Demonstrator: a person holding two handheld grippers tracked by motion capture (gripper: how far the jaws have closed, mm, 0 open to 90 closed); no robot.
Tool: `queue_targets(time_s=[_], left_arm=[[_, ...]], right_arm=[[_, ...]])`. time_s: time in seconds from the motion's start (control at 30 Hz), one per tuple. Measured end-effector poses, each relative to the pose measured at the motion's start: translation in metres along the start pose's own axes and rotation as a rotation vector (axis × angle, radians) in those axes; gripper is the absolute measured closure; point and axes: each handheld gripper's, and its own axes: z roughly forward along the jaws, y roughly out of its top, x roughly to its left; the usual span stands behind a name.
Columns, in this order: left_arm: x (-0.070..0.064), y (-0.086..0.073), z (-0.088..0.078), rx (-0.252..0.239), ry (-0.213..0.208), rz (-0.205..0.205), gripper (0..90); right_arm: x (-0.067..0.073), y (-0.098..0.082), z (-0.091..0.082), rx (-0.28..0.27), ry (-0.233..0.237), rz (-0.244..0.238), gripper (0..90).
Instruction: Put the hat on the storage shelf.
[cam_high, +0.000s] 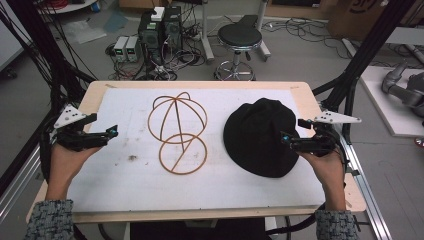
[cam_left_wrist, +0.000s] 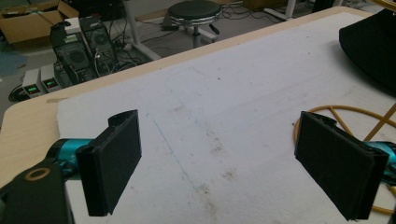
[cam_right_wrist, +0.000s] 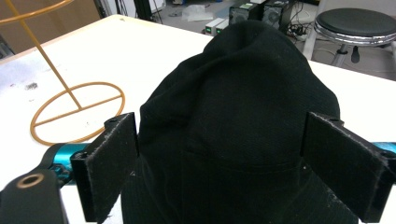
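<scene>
Right gripper (cam_high: 286, 138): jaws spread, hovering over black hat's (cam_high: 260, 137) brim, nothing pinched. Step: approach. Next: close on brim, carry to wire stand (cam_high: 177, 132) left of hat.

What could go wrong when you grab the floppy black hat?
The hat is soft, so the open right gripper might pinch only a fold, and it could sag or slip. The wire stand looks light and thin; dragging the hat against it could tip it. The left gripper is open beside it and could bump it.
</scene>
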Motion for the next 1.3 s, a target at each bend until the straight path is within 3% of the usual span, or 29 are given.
queue_targets(time_s=[0.47,0.83,1.03,1.3], left_arm=[[-0.002,0.003,-0.001,-0.011,-0.003,0.002,15.1],[0.001,0.005,-0.006,-0.023,0.001,-0.011,15.1],[0.000,0.009,-0.007,-0.041,-0.005,-0.004,15.1],[-0.002,0.010,-0.003,-0.032,-0.007,0.000,15.1]], right_arm=[[0.004,-0.002,0.004,-0.016,0.001,0.001,11.3],[0.010,0.001,0.013,-0.053,-0.039,-0.002,11.4],[0.004,0.012,0.023,-0.091,-0.090,0.012,11.5],[-0.005,0.025,0.039,-0.130,-0.108,0.038,14.4]])
